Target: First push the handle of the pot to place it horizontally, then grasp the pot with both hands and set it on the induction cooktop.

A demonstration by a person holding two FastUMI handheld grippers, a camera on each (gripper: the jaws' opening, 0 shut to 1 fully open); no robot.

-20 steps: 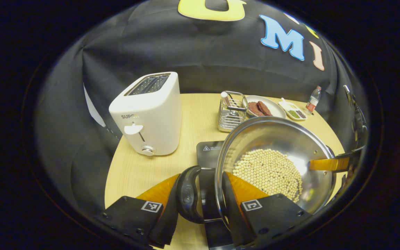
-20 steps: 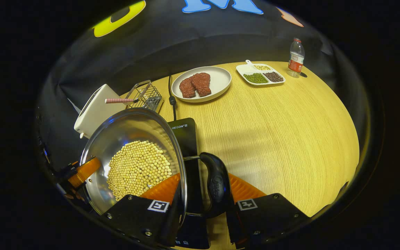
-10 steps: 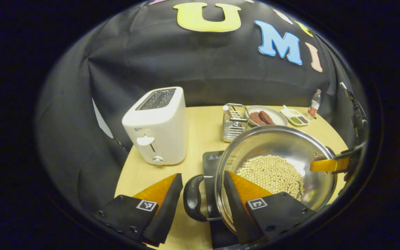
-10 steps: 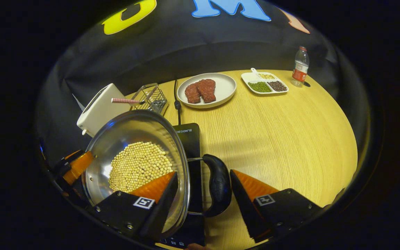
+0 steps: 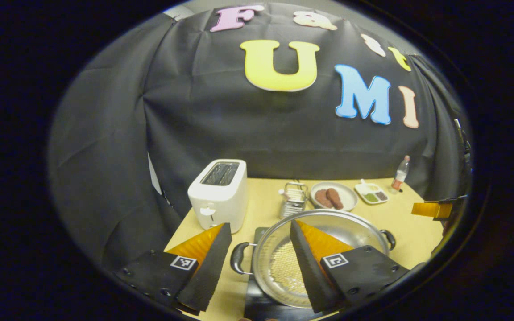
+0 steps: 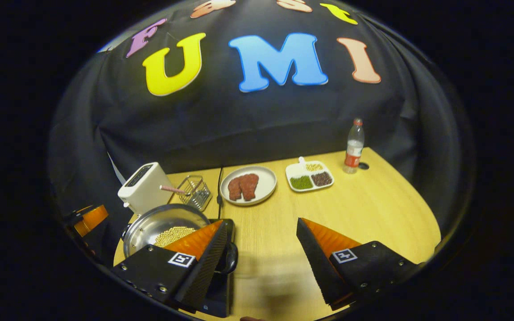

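Black cloth (image 6: 261, 125) hung in creases as the wall behind a rounded, pale wooden tabletop (image 6: 373, 214). Ahead of the fingers, the cloth met the tabletop's far edge. Warm light fell on the wood grain, and the surroundings beyond the cloth lay dark.

We see dim, warm light from above in both views, glare on the shiny round steel pot (image 5: 328, 225) and soft shadows on the pale wooden bench (image 6: 373, 209), with fisheye bending at the edges and slight blur near the jaws.
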